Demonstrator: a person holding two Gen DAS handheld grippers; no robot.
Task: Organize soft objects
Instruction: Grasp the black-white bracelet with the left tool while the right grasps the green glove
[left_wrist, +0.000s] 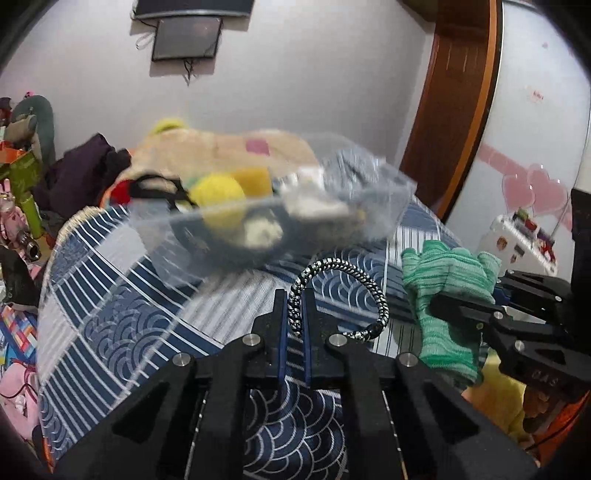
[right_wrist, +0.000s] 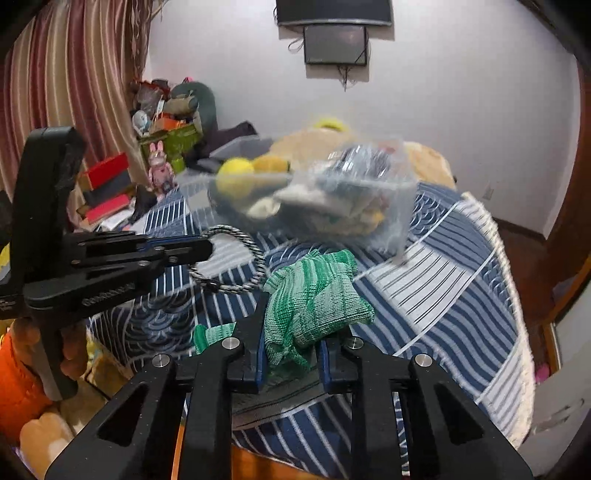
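The left gripper (left_wrist: 295, 314) has its two black, blue-padded jaws drawn almost together, pinching one black-and-white braided cord loop (left_wrist: 345, 295). The cord rises from between the jaws, arches to the right and curls back down to its dark clasp end, hanging above the bed. In the right wrist view the same gripper (right_wrist: 208, 251) comes in from the left, with the cord (right_wrist: 243, 266) looping off its tip.

The right gripper (right_wrist: 291, 347) has its jaws a moderate way apart, closed on one green-and-white knitted cloth (right_wrist: 314, 299). The cloth bulges up and to the right out of the jaws, and a smaller fold of it sticks out to the left. From the left wrist view this gripper (left_wrist: 443, 306) reaches in from the right, the cloth (left_wrist: 447, 291) draped over its tip.

Farther away, one clear plastic bin (left_wrist: 236, 229) rests on the blue-and-white striped, wave-patterned bedspread (left_wrist: 110, 295), blurred in both views. Inside it sit one round yellow ball (left_wrist: 219, 203), one orange-yellow soft block (left_wrist: 255, 181) behind the ball, white crumpled fabric (left_wrist: 314, 199) and a grey-blue piece (left_wrist: 354, 166) at its right end; the rest of its contents cannot be counted. One large beige plush toy (left_wrist: 221, 147) lies beyond the bin, against the far wall.
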